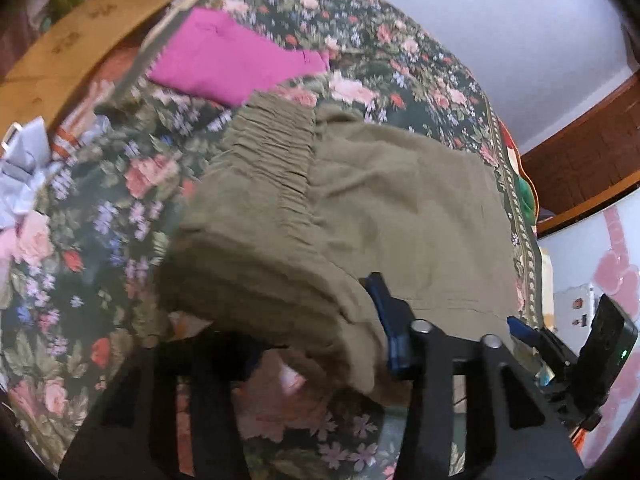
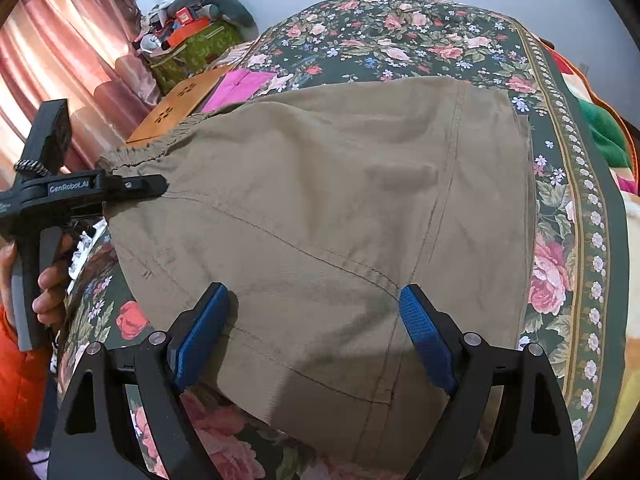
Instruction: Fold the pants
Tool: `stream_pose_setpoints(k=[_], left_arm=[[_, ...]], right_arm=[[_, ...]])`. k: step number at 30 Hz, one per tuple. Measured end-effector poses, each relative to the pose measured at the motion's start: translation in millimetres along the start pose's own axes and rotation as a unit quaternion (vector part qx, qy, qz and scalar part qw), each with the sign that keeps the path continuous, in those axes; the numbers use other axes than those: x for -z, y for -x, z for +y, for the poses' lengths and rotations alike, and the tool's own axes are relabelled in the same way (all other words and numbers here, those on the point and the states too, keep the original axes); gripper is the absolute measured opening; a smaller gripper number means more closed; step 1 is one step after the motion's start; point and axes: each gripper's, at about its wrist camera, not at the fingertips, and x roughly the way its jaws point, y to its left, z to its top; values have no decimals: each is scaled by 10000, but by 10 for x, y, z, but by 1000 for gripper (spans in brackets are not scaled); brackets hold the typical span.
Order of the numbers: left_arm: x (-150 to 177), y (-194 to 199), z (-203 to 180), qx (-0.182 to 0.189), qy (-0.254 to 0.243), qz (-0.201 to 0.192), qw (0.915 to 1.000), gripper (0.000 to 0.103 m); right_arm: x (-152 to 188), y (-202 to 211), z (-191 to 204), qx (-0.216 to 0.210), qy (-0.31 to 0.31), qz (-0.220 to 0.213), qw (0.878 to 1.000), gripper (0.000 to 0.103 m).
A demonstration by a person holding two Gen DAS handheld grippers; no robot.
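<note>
Khaki cotton pants (image 2: 320,208) lie spread across my floral bedspread (image 2: 568,184), their gathered elastic waistband (image 1: 276,152) toward the far left edge of the bed and the stitched seams running down toward me.

My left gripper (image 1: 320,344) comes in at the waistband end, tilted steeply downward. A thick bunch of the khaki cloth is draped over and between its jaws, which stand at a narrow gap and pinch that fold; one blue pad (image 1: 390,320) shows against the cloth, while the other is hidden under it. From the right wrist view my left hand (image 2: 48,280) is wrapped round the grip handle, an orange sleeve (image 2: 20,376) below it, and the black finger tip sits right at the waistband.

My right gripper (image 2: 314,332) hangs over the near part of the pants, also angled down, its jaws wide with both blue pads (image 2: 202,336) resting on the fabric on either side of a seam, nothing pinched between them.

Beyond the pants a magenta garment (image 1: 228,60) lies folded on the bedspread, near a wooden board (image 1: 72,56). Pink curtains (image 2: 60,64) hang at the left.
</note>
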Motion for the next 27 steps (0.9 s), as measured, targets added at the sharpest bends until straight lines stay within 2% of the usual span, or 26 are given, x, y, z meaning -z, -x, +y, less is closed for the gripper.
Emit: stream_pose_setpoints(k=[4, 8, 10, 12, 15, 18, 20, 24, 27], left_arm=[[107, 215, -147, -512, -515, -348, 9967, 39], [249, 473, -288, -1188, -1018, -760, 9848, 37], [330, 643, -353, -1708, -1270, -1060, 9713, 37], [372, 779, -461, -2189, -1513, -1401, 9537, 37], [382, 924, -639, -2272, -1724, -1661, 9440, 36], [392, 972, -897, -2491, -2039, -1940, 9267, 34], [397, 989, -1102, -2478, -2243, -2065, 9196, 33], [368, 1054, -1411, -2031, -2383, -2207, 9237, 32], [289, 1062, -1579, -1550, -2298, -2085, 9379, 28]], right_arm=[[-38, 57, -21, -135, -25, 117, 9998, 85], [14, 198, -88, -65, -56, 8, 10000, 84], [104, 262, -166, 1, -141, -75, 9999, 84], [185, 303, -230, 132, -184, -124, 9997, 84], [282, 398, -328, 106, -357, -257, 9990, 84], [317, 416, -353, 154, -405, -258, 9987, 84], [336, 415, -367, 127, -427, -253, 9987, 84], [345, 412, -406, 26, -496, -214, 9985, 84], [322, 399, -404, -7, -457, -141, 9989, 84]])
